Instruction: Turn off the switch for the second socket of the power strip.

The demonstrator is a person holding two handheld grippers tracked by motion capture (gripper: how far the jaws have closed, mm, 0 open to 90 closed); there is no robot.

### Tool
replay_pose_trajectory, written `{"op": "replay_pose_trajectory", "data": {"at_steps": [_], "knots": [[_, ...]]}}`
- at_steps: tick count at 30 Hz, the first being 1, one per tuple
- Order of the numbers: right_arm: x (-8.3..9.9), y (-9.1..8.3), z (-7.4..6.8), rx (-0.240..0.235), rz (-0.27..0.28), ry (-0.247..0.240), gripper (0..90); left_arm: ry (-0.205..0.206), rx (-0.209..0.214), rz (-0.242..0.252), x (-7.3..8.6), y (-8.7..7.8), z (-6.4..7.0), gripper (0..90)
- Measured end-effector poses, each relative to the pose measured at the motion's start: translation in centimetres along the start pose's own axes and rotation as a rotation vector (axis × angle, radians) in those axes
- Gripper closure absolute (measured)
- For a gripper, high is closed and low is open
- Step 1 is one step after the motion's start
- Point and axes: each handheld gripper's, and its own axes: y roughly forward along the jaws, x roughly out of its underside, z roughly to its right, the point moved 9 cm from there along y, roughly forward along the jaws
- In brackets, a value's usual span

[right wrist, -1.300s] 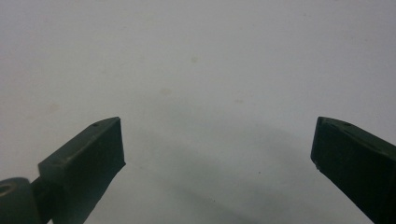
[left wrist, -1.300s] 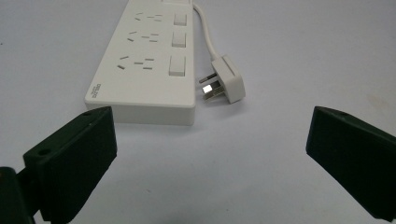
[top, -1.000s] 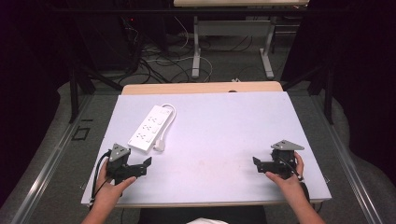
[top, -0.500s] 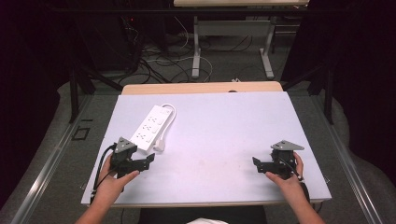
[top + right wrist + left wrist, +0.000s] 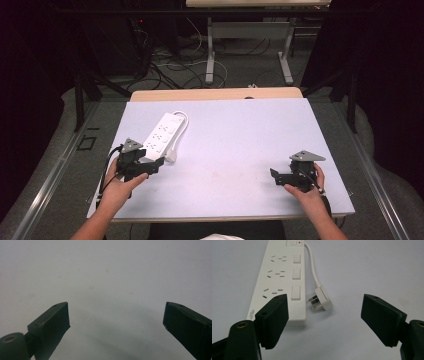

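Label: small print at the near end of the power strip [image 5: 279, 282], too small to read.
Strip position: table [image 5: 240, 130], left side, plug [image 5: 322, 298] beside it.
Left gripper [image 5: 324, 315]: jaws wide apart, empty, above strip's near end.
Right gripper [image 5: 116, 317]: jaws wide apart, empty, over bare table.

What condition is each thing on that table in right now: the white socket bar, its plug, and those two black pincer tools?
power strip: lying flat on the table, sockets up and empty.
plug: unplugged, lying on the table beside the strip, prongs showing.
cord: attached to the strip, curving to the plug.
left gripper: open, jaws wide, near the strip's end.
right gripper: open, holding nothing, over bare table.
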Motion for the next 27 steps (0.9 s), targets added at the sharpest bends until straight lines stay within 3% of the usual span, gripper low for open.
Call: {"op": "replay_pose_trajectory", "data": {"at_steps": [3, 5, 12, 15, 27], "knots": [[0.0, 0.0, 0.0, -0.001, 0.0, 0.001, 6.7, -0.001, -0.004, -0.002, -0.5, 0.1, -0.1, 23.9], [0.0, 0.0, 0.0, 0.002, -0.002, -0.002, 6.7, -0.023, -0.007, 0.006, -0.9, 0.2, -0.1, 24.8], [0.0, 0.0, 0.0, -0.004, -0.001, 0.006, 6.9, -0.041, 0.004, -0.021, -2.1, 0.3, -0.3, 27.9], [0.0, 0.0, 0.0, -0.003, 0.001, 0.002, 7.1, -0.056, 0.008, -0.007, -2.8, 0.3, -0.3, 28.6], [0.1, 0.0, -0.1, -0.008, -0.003, 0.012, 7.6, -0.076, 0.021, -0.014, -5.0, 0.4, -0.5, 31.7]]}}
